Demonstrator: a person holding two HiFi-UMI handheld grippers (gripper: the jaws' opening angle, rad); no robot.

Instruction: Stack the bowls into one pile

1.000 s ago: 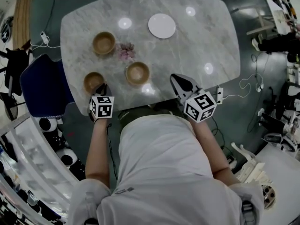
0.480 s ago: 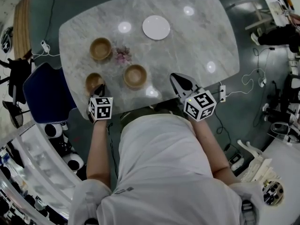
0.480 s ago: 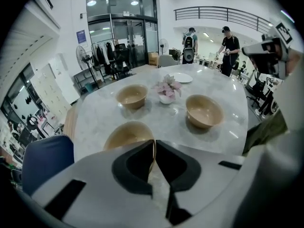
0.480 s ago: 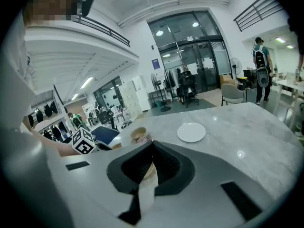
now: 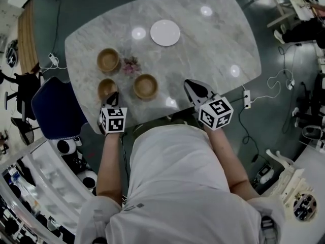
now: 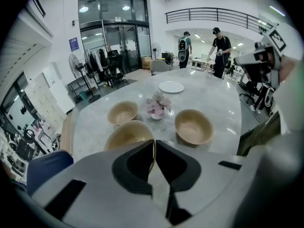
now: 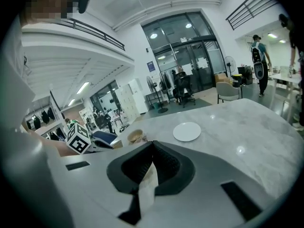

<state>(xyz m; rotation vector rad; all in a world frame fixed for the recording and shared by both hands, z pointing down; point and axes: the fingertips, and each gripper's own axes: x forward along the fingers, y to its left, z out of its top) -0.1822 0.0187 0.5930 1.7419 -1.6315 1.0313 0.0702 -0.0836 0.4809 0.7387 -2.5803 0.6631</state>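
Marble table (image 5: pixel 218 39) fills the head view. My left gripper (image 5: pixel 113 96) sits at the rim of the near bowl (image 5: pixel 106 88). The second bowl (image 5: pixel 108 60) lies beyond it and the third bowl (image 5: pixel 145 86) is just to its right; all three look empty. A white plate (image 5: pixel 165 33) lies far ahead, between my grippers. The right gripper (image 5: pixel 190 85) is at the table's near edge, well apart from the bowls.

From the left gripper view, the jaws are pinched on the near bowl's wall, one inside, one outside. The gripper body hides the bowl's closer half. Pink flowers (image 6: pixel 158 106) stand ahead; I cannot make out their holder.

From the right gripper view, the jaws are pressed together with nothing between them. A tan bowl (image 7: pixel 136 136) peeks past the left jaw; I cannot tell which one.
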